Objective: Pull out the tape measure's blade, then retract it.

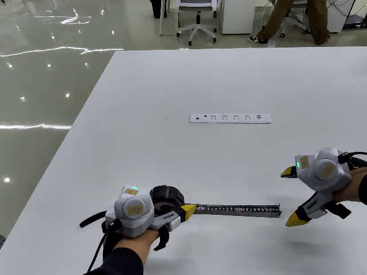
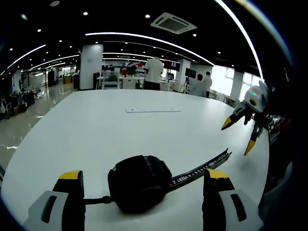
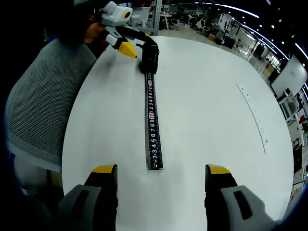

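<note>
Sitting wide open, left claw point(image 2: 144, 173) has the black tape measure point(image 2: 139, 187) between its jaws, gaps either side; right claw point(image 3: 161, 168) also wide, blade point(image 3: 153, 125) tip just ahead, untouched.

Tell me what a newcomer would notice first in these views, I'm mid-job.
The black tape measure case sits on the near side of the white table, between the open jaws of the left gripper. Its dark numbered blade lies flat, stretched toward the right gripper. That gripper hovers open at the blade's end, gripping nothing. Farther back lies a white power strip.
</note>
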{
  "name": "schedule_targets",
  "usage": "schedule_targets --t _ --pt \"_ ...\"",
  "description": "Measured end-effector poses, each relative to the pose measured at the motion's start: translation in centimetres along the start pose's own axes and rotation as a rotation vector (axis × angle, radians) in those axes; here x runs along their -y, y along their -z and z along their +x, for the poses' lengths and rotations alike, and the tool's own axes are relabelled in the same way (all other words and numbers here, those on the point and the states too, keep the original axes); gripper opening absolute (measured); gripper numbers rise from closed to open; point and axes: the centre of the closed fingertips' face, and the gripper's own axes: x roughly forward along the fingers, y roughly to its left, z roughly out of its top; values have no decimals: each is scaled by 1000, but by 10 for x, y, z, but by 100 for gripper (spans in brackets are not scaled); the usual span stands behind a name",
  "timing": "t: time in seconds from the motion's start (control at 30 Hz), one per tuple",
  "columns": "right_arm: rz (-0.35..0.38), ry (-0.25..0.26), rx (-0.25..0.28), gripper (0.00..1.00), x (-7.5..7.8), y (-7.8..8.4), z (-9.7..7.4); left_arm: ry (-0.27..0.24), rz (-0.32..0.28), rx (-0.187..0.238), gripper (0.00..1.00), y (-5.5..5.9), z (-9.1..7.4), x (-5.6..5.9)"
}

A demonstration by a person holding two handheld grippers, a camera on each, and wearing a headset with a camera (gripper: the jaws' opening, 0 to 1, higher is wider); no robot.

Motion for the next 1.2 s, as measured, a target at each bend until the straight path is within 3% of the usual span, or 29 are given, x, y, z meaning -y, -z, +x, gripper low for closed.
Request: schedule_targets --t 0.3,0.63,1.0,1.1,1.2 --pt "23 -90 -48 40 -8 16 23 5 -2 7 96 3 5 -1" --pt "37 -93 -81 19 -4 24 39 4 -6 -1 95 5 8 0" --pt "21 -79 -103 12 -1 24 41 -11 -27 -11 95 8 9 -1" --pt "20 -77 -125 11 -2 23 41 -10 -32 -16 95 8 9 0" --pt "-34 -71 -167 11 -4 23 42 -12 -41 -19 95 9 11 1"
